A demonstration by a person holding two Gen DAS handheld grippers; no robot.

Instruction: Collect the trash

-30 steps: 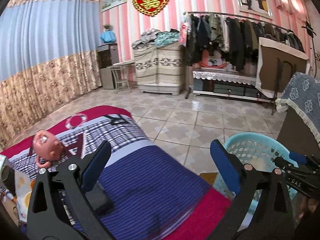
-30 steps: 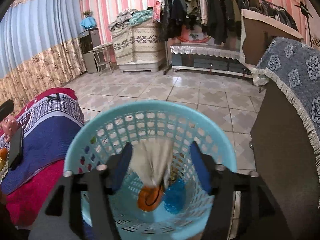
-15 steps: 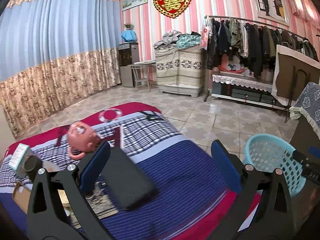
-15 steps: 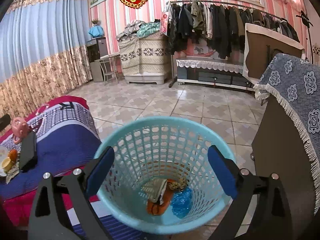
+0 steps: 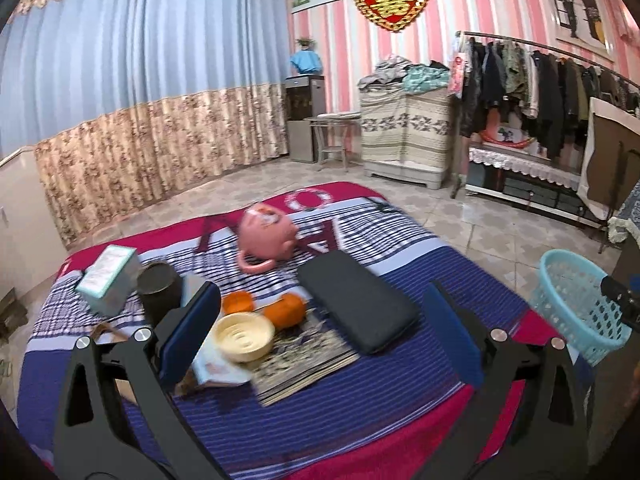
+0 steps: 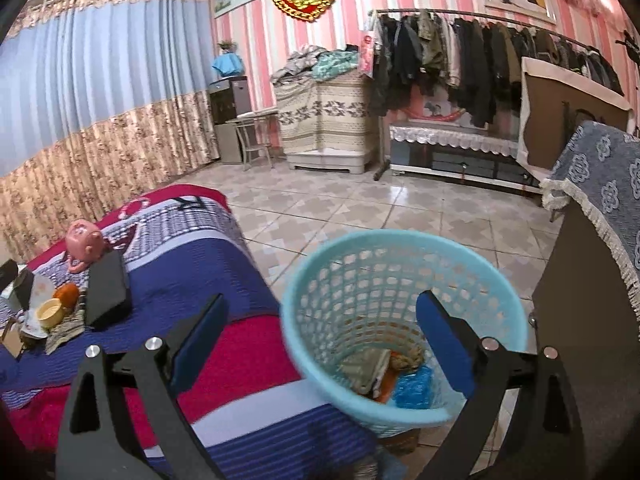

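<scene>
Both hand-held grippers are empty with fingers apart. Right hand-held gripper hangs over the near rim of the blue mesh basket, which stands on the tiled floor just right of the bed; crumpled scraps lie at its bottom. Left hand-held gripper points at the clutter on the bed's left side: two orange peel pieces, cream round lid, crumpled wrapper, patterned magazine, black case, pink piggy bank, teal box, dark cup.

My read: next pickup is with the left. Go for the peel or wrapper, not the piggy bank or case. Come in low, straddle one piece and clamp fully before lifting. The lid touches the peel, so approach from the far side to avoid dragging it.
</scene>
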